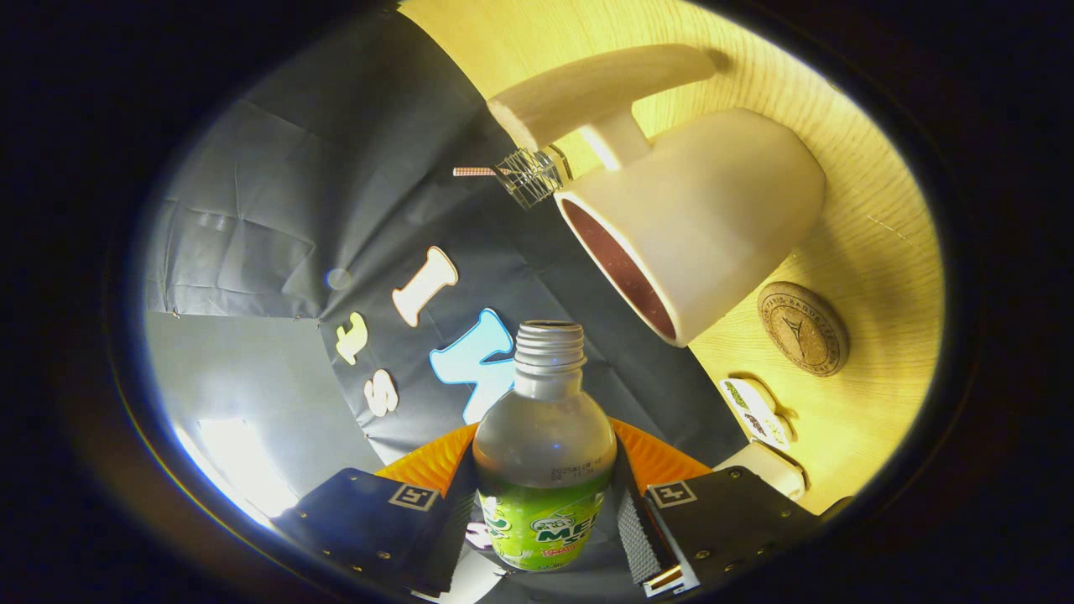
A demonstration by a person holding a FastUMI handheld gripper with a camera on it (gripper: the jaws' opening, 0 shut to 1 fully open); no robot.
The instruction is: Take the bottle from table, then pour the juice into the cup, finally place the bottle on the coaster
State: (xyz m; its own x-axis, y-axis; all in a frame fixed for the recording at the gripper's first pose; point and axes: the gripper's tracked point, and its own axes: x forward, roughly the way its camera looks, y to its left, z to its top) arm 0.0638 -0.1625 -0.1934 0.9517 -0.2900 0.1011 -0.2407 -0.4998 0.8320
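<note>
My gripper (544, 512) is shut on the bottle (545, 436), a clear plastic bottle with a green label and an open threaded neck (550, 346), no cap on it. The whole scene is rolled sideways, so the wooden table (881, 252) stands along the far side. Just beyond the bottle's mouth is the white cup (713, 218), its dark inside (621, 268) facing the neck with a small gap between them. The round cork coaster (803, 327) lies on the table beside the cup, bare.
A wooden plank-like piece (596, 88) and a small wire object (529, 176) sit behind the cup. A small white labelled item (753, 408) and a white block (768, 466) lie on the table near my fingers. The black cloth wall (294, 210) lies beyond the bottle.
</note>
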